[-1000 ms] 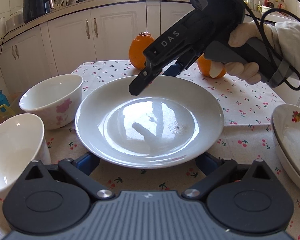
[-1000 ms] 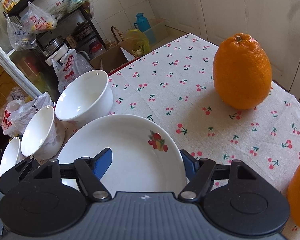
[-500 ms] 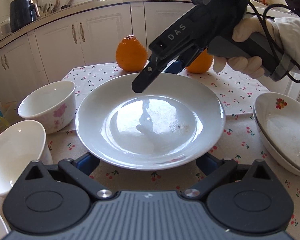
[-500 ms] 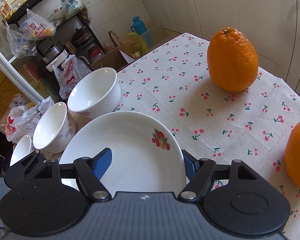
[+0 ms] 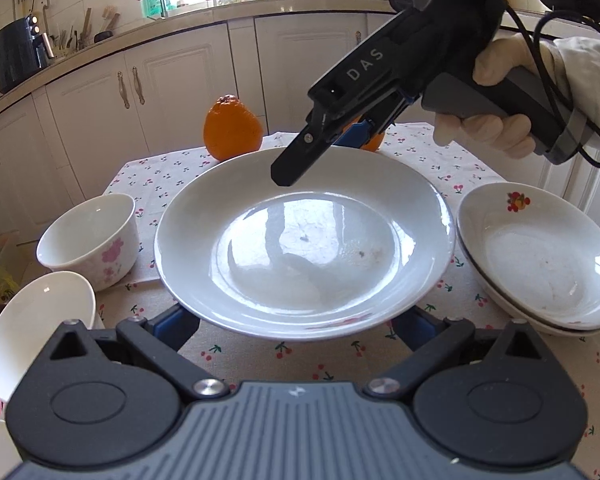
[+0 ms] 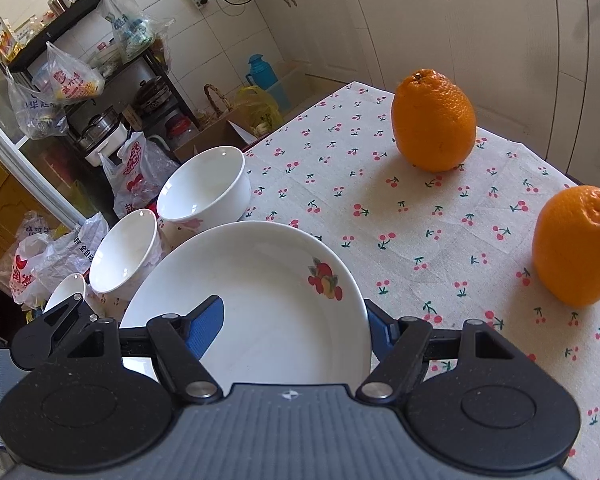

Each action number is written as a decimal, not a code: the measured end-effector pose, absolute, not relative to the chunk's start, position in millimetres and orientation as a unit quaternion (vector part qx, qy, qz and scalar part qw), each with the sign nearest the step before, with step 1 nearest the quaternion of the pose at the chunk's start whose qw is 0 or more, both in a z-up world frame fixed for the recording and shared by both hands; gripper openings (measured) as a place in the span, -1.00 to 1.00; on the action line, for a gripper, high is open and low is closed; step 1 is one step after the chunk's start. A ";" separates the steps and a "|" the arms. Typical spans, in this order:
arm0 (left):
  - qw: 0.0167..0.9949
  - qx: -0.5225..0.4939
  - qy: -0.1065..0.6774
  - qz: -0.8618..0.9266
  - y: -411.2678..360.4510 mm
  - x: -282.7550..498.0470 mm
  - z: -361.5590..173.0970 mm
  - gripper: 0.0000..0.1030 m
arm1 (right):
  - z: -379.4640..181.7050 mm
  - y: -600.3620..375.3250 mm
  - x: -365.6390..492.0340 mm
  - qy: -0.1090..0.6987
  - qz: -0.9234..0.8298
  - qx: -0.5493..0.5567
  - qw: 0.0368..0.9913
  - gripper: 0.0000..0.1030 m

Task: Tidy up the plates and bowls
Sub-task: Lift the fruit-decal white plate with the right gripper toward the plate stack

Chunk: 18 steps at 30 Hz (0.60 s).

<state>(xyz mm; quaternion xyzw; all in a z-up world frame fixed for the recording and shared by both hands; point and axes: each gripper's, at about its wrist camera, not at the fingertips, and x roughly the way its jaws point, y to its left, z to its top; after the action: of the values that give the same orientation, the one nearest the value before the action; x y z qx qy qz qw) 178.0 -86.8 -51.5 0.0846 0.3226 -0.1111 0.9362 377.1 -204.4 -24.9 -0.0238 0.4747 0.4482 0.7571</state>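
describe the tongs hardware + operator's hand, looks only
Right tongs: matte black body with white "DAS" lettering, grey pistol-style handle, blue finger pads, black cables looping off the rear. The hand on it wears a cream glove and a white sleeve. Left tongs: ribbed grey housing, two round black pivot discs, black linkage arms with silver screws, blue pads.

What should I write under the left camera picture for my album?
Right gripper hovers over a white plate beside stacked dishes.
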 end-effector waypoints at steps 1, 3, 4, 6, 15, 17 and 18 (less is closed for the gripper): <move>0.936 0.085 0.322 -0.115 -87.3 176.2 -50.4 0.96 | -23.2 -207.7 374.4 0.473 0.446 -0.022 0.759 0.52; 0.936 0.087 0.320 -0.121 -89.8 173.5 -47.7 0.96 | -19.3 -213.7 368.8 0.470 0.441 -0.019 0.764 0.52; 0.936 0.090 0.318 -0.124 -90.9 171.5 -46.5 0.96 | -17.4 -216.9 365.6 0.469 0.438 -0.018 0.766 0.52; 0.936 0.095 0.313 -0.130 -94.5 168.5 -43.5 0.96 | -14.5 -223.6 360.5 0.466 0.433 -0.016 0.771 0.52; 0.934 0.110 0.302 -0.158 -108.3 158.2 -35.3 0.96 | -6.0 -253.5 335.0 0.458 0.409 -0.004 0.789 0.52; 0.933 0.112 0.300 -0.165 -111.7 155.7 -34.3 0.96 | -5.2 -259.7 329.9 0.457 0.405 -0.001 0.792 0.53; 0.932 0.114 0.299 -0.168 -113.3 154.8 -33.8 0.96 | -4.2 -263.2 327.4 0.457 0.401 0.001 0.794 0.53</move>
<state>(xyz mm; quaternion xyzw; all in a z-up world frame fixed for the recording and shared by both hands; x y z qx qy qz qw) 154.8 -113.3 -33.8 0.1137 0.2993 -0.1676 0.9324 327.4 -263.2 -4.2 0.0013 0.4567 0.4013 0.7940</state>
